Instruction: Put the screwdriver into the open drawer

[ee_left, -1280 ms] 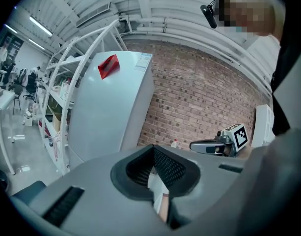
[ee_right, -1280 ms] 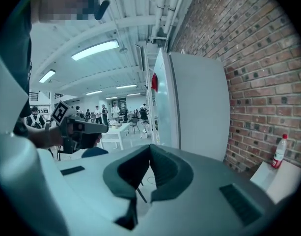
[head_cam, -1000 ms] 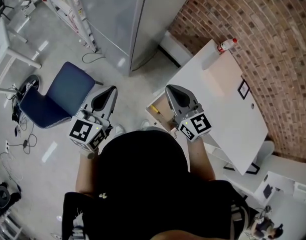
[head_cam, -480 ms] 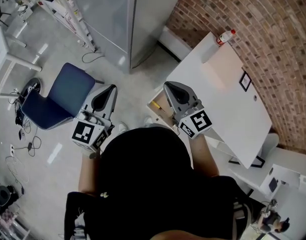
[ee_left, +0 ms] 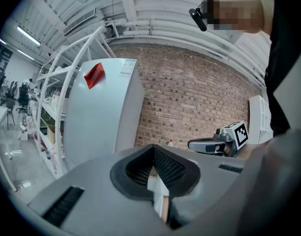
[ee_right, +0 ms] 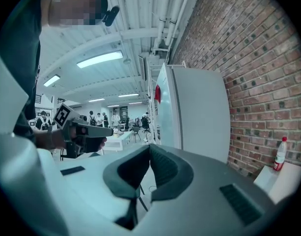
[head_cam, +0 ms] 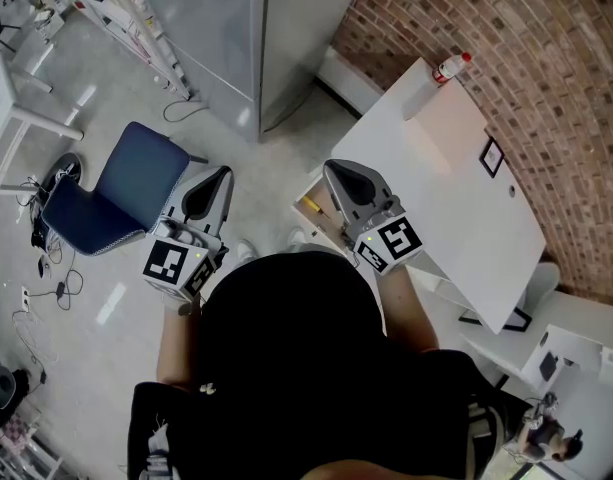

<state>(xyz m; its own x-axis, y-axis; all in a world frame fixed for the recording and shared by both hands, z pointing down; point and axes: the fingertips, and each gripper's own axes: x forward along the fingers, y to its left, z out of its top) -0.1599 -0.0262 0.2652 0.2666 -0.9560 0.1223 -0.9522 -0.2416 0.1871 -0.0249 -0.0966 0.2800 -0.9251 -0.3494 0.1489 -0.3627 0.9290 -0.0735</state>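
- Right gripper (head_cam: pixel 333 172) hangs right above the open drawer (head_cam: pixel 318 222), its tips pointing out over the drawer's mouth. That makes it plainly the nearer one.
- Down in that drawer, just left of the right gripper, sits a small yellow thing (head_cam: pixel 311 206). I judge it to be the screwdriver, already inside, but it's too small to be sure, and I can't call its long axis either.
- Right gripper's own view: jaws pressed together, nothing between them.
- Left gripper (head_cam: pixel 222 179) is off to the left over bare floor, well apart from the drawer. Its jaws are together too, and it's empty.
- So neither gripper carries a tool. If that yellow thing is the screwdriver, the placing looks done.
- Around it, the white counter (head_cam: pixel 441 188) runs off to the right of the drawer, with a red-capped bottle (head_cam: pixel 452 67) at its far end by the brick wall (head_cam: pixel 546 88).
- The blue chair (head_cam: pixel 126 190) is left of the left gripper and the tall grey cabinet (head_cam: pixel 216 28) stands ahead. Neither crowds the drawer.
- Nothing stands between the right gripper and the drawer opening.
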